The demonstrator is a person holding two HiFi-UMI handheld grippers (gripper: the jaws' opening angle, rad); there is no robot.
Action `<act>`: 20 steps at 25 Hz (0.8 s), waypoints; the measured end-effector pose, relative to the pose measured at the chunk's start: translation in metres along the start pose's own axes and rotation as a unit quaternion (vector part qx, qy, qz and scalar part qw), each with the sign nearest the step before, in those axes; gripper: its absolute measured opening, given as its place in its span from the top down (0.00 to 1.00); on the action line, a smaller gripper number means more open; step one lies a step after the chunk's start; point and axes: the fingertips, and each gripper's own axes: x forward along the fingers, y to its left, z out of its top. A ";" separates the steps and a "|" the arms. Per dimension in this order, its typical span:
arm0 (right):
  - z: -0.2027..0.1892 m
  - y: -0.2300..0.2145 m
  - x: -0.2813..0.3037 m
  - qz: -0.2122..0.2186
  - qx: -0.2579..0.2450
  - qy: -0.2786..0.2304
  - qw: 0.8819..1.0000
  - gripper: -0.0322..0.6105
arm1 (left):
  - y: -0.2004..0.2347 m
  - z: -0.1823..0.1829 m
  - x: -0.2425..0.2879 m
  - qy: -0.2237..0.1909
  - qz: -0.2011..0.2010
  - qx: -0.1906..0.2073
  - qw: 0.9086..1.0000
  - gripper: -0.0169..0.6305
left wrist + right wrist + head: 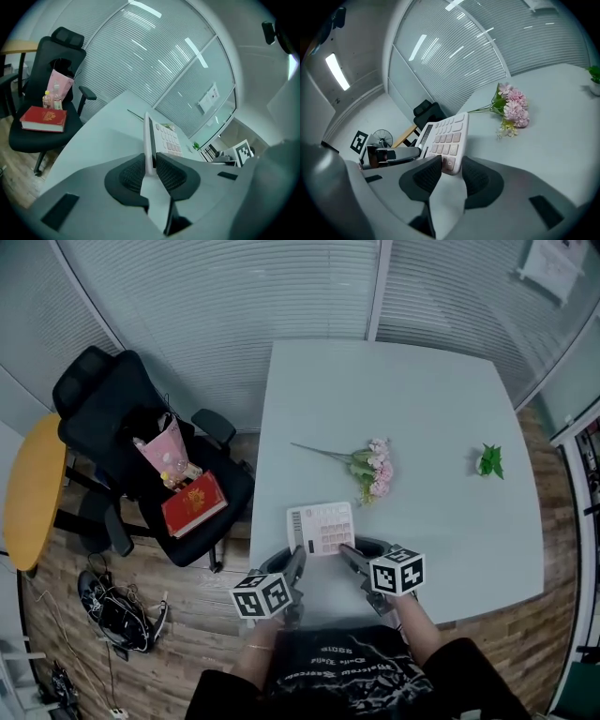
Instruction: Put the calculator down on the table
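Calculator (pixel 321 527) – white, with pale pink keys and a dark display strip along its left side – held between two grippers over the near part of the table (pixel 422 418). Whether its underside touches the table cannot be told.

Left gripper (pixel 299 559): pointed forward and downward, angled inward toward the calculator's left edge. In the left gripper view the calculator (pixel 161 136) is seen edge-on, and the fingers (pixel 133 176) of the left gripper (pixel 151 165) are closed on its thin rim, one pad against each face. The marker cube (pixel 262 596) is carried above the left forearm (pixel 253 662), which enters from the bottom of the head view.

Right gripper (pixel 349 553): likewise tilted down and turned inward, meeting the calculator at its near right corner. In the right gripper view the corner of the calculator (pixel 445 136) is clamped between the fingers (pixel 480 176) of the right gripper (pixel 451 171), keys facing up and to the left. Its marker cube (pixel 397 572) sits just ahead of the right forearm (pixel 422 624).

Also on the table: pink flowers (pixel 375 470) with a long stem, lying beyond the calculator and apart from it; a green sprig (pixel 488 461) well off to the right.

Beside the table, left: an office chair (pixel 103 399) bearing a red book (pixel 193 504) and a pink bag (pixel 167 451).
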 end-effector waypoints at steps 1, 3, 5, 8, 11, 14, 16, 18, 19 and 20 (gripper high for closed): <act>0.001 -0.004 0.004 -0.002 0.002 0.005 1.000 0.73 | 0.003 0.001 0.004 0.003 0.004 0.006 1.000 0.84; 0.000 -0.012 0.012 -0.011 0.010 0.016 1.000 0.72 | 0.007 0.000 0.013 0.010 0.010 0.024 1.000 0.84; -0.005 -0.020 0.018 -0.019 0.023 0.023 0.999 0.73 | 0.012 -0.003 0.021 0.021 0.013 0.025 0.999 0.84; -0.008 -0.029 0.027 -0.022 0.039 0.032 0.998 0.72 | 0.020 -0.006 0.030 0.034 0.019 0.007 0.999 0.84; -0.006 -0.040 0.035 -0.032 0.043 0.041 0.998 0.72 | 0.025 -0.007 0.039 0.039 0.028 -0.008 0.999 0.84; -0.002 -0.047 0.041 -0.036 0.050 0.045 0.997 0.72 | 0.030 -0.005 0.048 0.042 0.032 -0.016 0.998 0.84; 0.001 -0.050 0.044 -0.036 0.054 0.045 0.997 0.72 | 0.032 -0.002 0.053 0.043 0.033 -0.020 0.998 0.84; 0.002 -0.053 0.046 -0.035 0.057 0.046 0.997 0.72 | 0.034 -0.002 0.055 0.044 0.033 -0.021 0.998 0.84; 0.002 -0.053 0.047 -0.034 0.060 0.045 0.997 0.72 | 0.034 -0.002 0.056 0.045 0.034 -0.022 0.998 0.84; 0.003 -0.054 0.047 -0.032 0.064 0.045 0.996 0.72 | 0.034 -0.001 0.057 0.046 0.036 -0.024 0.998 0.84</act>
